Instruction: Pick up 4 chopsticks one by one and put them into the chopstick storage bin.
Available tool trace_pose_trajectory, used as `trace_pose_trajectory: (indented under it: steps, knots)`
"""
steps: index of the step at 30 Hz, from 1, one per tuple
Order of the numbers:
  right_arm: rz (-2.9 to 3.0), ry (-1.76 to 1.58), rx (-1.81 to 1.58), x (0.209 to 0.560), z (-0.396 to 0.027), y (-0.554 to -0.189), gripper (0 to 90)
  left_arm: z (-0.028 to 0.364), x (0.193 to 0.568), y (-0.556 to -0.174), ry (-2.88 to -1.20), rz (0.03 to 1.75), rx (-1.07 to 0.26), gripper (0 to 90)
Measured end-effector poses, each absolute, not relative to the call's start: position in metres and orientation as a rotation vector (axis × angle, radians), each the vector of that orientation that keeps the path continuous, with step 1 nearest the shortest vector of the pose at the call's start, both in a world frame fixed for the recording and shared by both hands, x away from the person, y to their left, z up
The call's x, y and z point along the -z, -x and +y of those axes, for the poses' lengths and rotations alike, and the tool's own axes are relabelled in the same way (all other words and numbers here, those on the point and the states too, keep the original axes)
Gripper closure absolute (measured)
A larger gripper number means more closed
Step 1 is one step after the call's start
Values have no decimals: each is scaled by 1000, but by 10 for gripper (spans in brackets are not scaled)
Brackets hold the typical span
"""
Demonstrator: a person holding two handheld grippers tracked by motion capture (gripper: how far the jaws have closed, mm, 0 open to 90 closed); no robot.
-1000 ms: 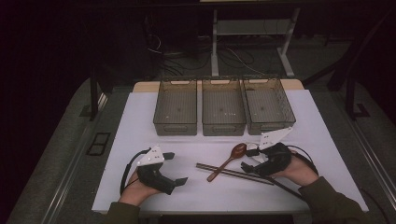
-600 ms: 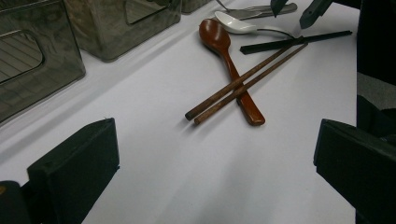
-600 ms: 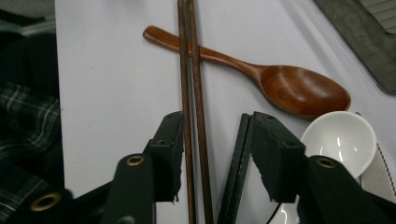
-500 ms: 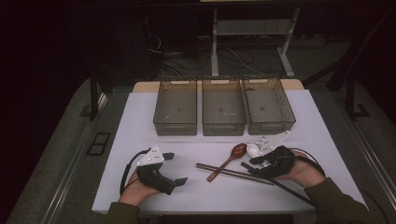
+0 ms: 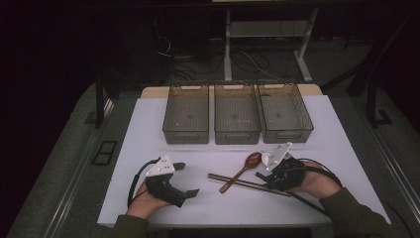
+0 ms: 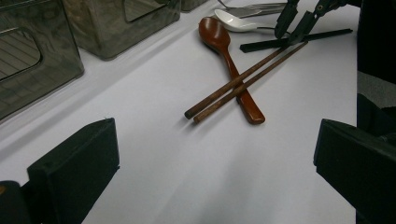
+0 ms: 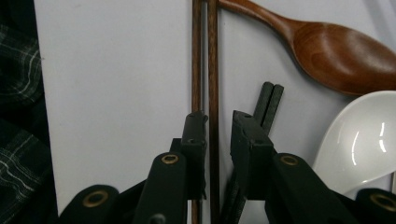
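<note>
A pair of brown wooden chopsticks (image 5: 237, 181) lies across the handle of a brown wooden spoon (image 5: 245, 168) on the white table cover. My right gripper (image 5: 261, 177) is at the chopsticks' right end. In the right gripper view its jaws (image 7: 219, 135) have just been closing. One wooden chopstick (image 7: 213, 70) runs between them with a gap still showing, and the other passes under the left jaw. Black chopsticks (image 7: 268, 105) and a white spoon (image 7: 359, 140) lie just beside them. My left gripper (image 5: 187, 178) rests wide open on the cover, holding nothing (image 6: 215, 177).
Three clear plastic bins (image 5: 186, 114) (image 5: 236, 114) (image 5: 285, 111) stand side by side at the back of the white cover (image 5: 148, 129). Grey table margins run along both sides. Cables and a frame stand behind the table in the dark.
My right gripper has edged a little toward the wooden chopsticks and its jaws have narrowed around them. The left gripper has not moved.
</note>
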State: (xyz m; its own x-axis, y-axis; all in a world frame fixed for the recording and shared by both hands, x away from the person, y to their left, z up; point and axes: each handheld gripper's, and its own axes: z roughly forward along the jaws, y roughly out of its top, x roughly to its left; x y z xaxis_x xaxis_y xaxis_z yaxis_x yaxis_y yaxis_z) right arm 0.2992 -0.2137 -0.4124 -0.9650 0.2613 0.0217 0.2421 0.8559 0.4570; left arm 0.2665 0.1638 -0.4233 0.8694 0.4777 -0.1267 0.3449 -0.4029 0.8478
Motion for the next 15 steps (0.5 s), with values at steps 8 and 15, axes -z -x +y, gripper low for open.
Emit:
trace_pose_trajectory:
  steps: [8,15]
  knots:
    - [3012,-402,-658,415,-212,-302,770,164,423,-267,-2030,600,-166,0]
    - [3026,-401,-635,417,-211,-302,777,164,423,-266,-2028,596,-164,0]
